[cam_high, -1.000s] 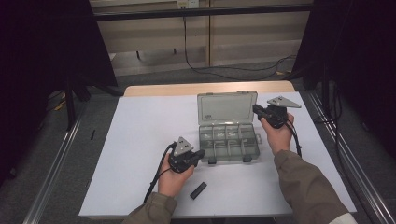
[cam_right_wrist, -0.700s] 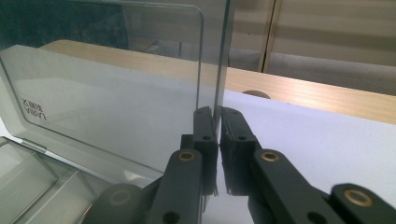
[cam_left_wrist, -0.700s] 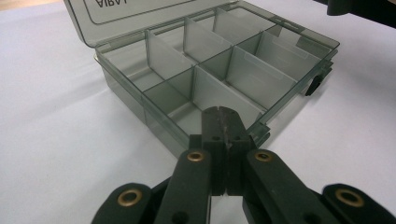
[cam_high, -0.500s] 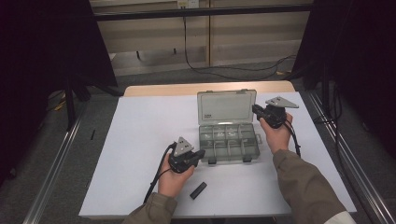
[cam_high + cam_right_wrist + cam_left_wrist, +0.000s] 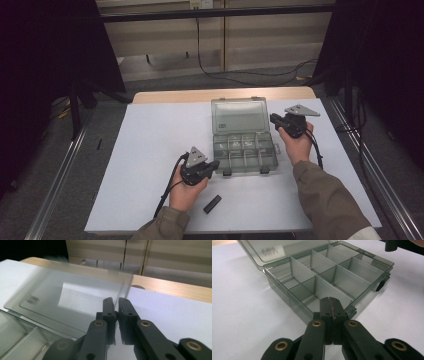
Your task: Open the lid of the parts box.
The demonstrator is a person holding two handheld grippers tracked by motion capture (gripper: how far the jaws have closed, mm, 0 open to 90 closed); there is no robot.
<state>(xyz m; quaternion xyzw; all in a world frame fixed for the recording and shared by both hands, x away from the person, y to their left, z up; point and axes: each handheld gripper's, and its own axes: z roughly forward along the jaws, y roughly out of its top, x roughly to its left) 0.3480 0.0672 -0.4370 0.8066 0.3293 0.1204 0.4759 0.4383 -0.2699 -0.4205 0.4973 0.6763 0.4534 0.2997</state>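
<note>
The box (image 5: 244, 152) sits mid-table, its lid (image 5: 239, 115) laid open and flat on the far side. The left gripper (image 5: 332, 304), jaws closed on nothing, rests at the box's near corner. The right gripper (image 5: 115, 302) (a thin slit between its jaws, nothing between them) points at the lid's edge, nearer it.

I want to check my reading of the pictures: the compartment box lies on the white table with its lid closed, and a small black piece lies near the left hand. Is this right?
Not quite: the lid is open, folded back flat behind the compartment box, as the high view shows. The rest holds: the box lies on the white table, and the small black piece lies near the left hand.
</note>
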